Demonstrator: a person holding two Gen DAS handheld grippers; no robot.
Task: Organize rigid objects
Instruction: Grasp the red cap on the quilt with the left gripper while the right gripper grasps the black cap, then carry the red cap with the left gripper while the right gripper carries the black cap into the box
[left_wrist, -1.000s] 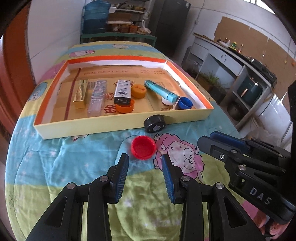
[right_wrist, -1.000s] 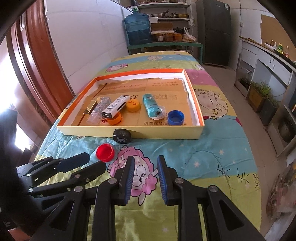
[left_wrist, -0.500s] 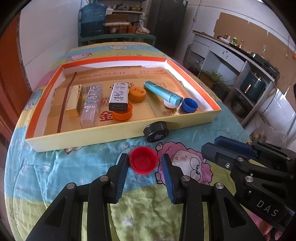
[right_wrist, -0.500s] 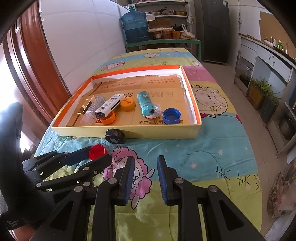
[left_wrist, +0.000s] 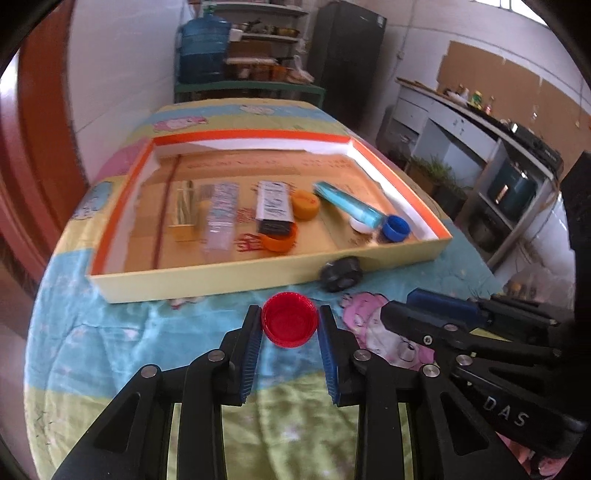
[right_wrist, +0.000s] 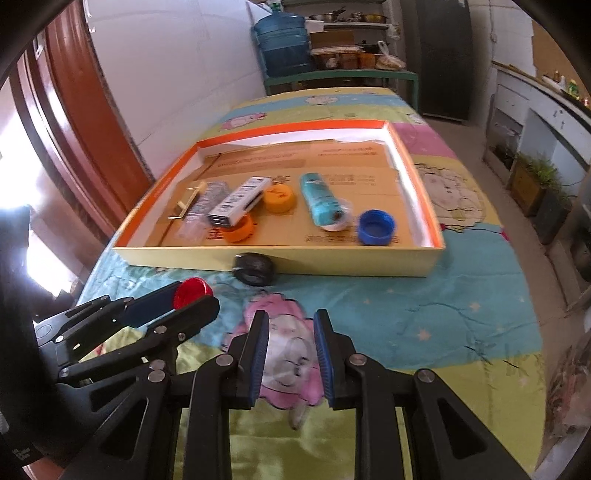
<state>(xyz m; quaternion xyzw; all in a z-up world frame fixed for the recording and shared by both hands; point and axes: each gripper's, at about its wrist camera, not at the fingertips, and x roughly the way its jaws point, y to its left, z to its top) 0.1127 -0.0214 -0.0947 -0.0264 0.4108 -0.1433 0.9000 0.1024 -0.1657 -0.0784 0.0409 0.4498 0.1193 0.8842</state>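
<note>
Red bottle cap (left_wrist: 290, 324), open side up, on the cartoon-printed cloth (left_wrist: 110, 332) covering the desk, just short of the near wall of the cardboard tray (left_wrist: 221, 275). Left tongs (left_wrist: 290, 323) set around the cap, one blue pad (left_wrist: 251, 354) at each side, jaws closing, pads at or almost at the cap's rim; firm contact not confirmable. Black cap (left_wrist: 340, 274) on its edge against the tray's outer wall, just beyond and to the right of the red one. Inside the tray: gold case (left_wrist: 183, 214), clear case (left_wrist: 218, 218), black-and-white box (left_wrist: 274, 206), two orange caps (left_wrist: 306, 204), teal tube (left_wrist: 347, 206), blue cap (left_wrist: 396, 229). Right tongs (right_wrist: 290, 345) over the pink cartoon print beside the left tongs, nearly closed to a narrow gap, nothing between the pads.
</note>
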